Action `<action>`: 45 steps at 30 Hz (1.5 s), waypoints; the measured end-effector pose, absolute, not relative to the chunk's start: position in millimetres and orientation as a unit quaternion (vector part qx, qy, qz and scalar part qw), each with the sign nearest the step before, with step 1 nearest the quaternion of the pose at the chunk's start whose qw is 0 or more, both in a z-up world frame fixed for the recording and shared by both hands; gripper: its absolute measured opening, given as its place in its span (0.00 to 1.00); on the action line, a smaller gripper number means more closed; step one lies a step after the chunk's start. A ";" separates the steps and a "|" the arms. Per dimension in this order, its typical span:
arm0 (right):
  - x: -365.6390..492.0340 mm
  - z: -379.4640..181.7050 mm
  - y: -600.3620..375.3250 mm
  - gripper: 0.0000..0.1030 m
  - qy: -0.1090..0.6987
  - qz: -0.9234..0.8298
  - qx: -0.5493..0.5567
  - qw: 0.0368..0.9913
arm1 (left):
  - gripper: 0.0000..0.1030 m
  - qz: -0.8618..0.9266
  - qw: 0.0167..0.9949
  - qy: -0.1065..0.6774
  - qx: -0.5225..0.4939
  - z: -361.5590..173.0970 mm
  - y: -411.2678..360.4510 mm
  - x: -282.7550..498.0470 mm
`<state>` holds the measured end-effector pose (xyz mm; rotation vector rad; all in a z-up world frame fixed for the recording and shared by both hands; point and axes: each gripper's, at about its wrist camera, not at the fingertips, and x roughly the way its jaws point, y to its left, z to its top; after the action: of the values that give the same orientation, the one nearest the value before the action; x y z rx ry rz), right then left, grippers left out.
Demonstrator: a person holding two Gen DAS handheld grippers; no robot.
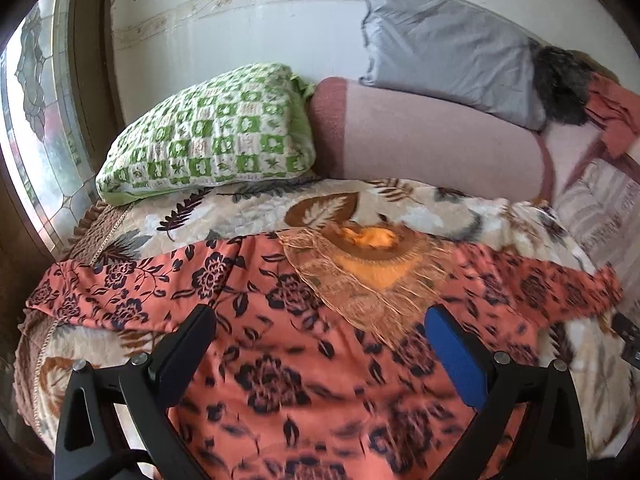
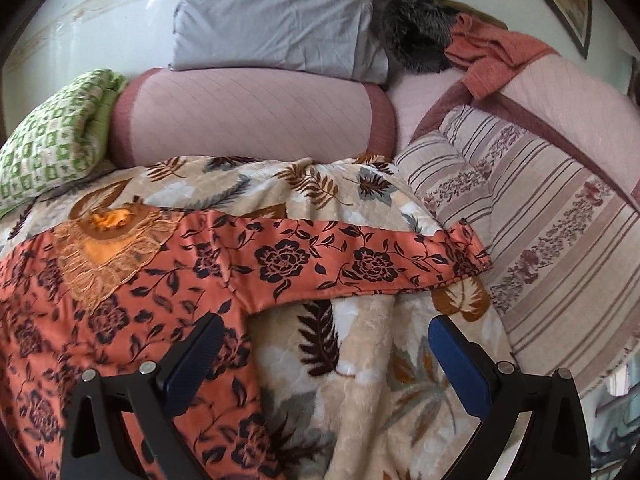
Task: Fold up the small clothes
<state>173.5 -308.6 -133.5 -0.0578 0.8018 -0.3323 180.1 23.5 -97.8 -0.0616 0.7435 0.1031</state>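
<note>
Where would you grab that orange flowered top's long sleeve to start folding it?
Probably at the cuff end of the sleeve, where it lies flat and stretched out on the leaf-print blanket. The right tongs are open just below it, so I'd come from the near side, pinch the cuff's lower edge, and carry it back over the top's body.

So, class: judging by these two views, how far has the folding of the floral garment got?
Done: the orange floral garment lies spread flat on the leaf-print blanket, its sleeve stretched out sideways. In hand: nothing; the left gripper and right gripper are open above it. Left: every fold, starting perhaps with that sleeve.
</note>
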 end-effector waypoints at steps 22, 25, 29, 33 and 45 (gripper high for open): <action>203.9 -274.6 -575.5 0.62 0.295 -0.186 0.561 0.751 | 1.00 0.108 0.913 0.393 -0.002 -187.7 79.6 225.7; 193.5 -280.3 -606.1 0.62 0.272 -0.218 0.575 0.740 | 1.00 0.115 0.916 0.385 0.005 -187.9 76.7 226.9; 199.4 -286.7 -638.9 0.68 0.243 -0.209 0.601 0.732 | 1.00 0.118 0.920 0.374 0.016 -184.2 68.0 228.8; 212.5 -291.9 -664.4 0.68 0.208 -0.201 0.630 0.720 | 1.00 0.112 0.922 0.371 0.031 -183.0 55.9 230.7; 207.4 -228.7 -635.7 0.07 0.193 -0.152 0.569 0.785 | 1.00 0.105 0.927 0.360 0.026 -182.2 51.2 230.9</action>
<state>207.4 -635.7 -228.7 1.2262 0.4160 -0.3269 230.9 51.2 -182.2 0.0529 0.7377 0.2156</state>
